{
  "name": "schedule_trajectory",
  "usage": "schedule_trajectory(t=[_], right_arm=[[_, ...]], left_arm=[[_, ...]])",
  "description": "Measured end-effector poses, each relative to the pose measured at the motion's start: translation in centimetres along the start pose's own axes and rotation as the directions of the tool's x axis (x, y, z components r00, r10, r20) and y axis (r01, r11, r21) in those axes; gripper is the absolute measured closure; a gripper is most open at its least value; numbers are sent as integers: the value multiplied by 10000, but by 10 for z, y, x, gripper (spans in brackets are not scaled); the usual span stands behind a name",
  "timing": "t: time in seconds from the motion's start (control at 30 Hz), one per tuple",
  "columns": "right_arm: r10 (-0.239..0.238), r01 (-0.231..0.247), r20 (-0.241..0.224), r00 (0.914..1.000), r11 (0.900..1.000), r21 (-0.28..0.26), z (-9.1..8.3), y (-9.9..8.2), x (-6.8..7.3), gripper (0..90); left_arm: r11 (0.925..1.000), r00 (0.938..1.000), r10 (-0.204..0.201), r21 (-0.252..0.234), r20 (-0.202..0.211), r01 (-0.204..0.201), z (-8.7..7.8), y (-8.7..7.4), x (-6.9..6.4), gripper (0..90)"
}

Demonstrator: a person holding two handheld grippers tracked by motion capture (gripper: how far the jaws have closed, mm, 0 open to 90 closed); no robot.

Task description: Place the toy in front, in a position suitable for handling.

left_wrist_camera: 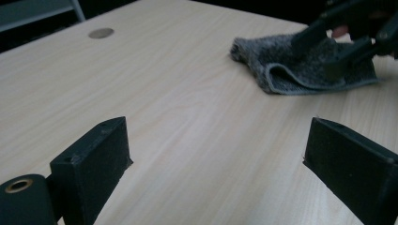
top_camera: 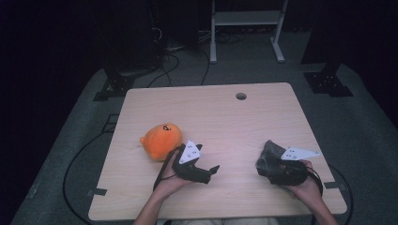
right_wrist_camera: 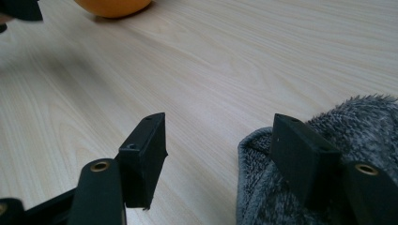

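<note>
The tabletop carries an orange plush at the left and a grey cloth at the right. The right tongs are open, one jaw over the cloth's edge, the other over bare wood, not pinching. The left tongs are open and empty, aimed across at the cloth, the plush just beside that hand. The right hand is nearer.

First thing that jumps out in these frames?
The orange plush at the table's left, bright against the pale wood, just beyond the left gripper. Next the grey cloth at the right: the right gripper stands open at its edge, one jaw over the cloth, the other over bare wood. The left gripper's jaws are open too, nothing between them.
</note>
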State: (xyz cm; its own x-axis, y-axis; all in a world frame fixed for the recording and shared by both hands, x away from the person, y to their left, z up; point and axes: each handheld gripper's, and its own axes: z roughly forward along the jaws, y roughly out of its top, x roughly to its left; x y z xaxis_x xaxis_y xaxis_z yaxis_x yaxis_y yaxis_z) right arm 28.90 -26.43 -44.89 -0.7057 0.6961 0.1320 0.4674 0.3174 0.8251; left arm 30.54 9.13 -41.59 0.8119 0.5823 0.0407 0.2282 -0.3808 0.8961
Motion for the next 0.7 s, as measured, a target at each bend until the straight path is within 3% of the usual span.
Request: schedule_trajectory(t=[0.37,0.7], right_arm=[[-13,13,-12,10000,10000,64,1,0,1,352],[-89,89,-32,10000,9999,84,1,0,2,352]], left_arm=[[9970,9980,-197,-755,-596,152,-28,7,22,64],[9931,9908,-490,-1121,-1265,348,-48,6,44,64]])
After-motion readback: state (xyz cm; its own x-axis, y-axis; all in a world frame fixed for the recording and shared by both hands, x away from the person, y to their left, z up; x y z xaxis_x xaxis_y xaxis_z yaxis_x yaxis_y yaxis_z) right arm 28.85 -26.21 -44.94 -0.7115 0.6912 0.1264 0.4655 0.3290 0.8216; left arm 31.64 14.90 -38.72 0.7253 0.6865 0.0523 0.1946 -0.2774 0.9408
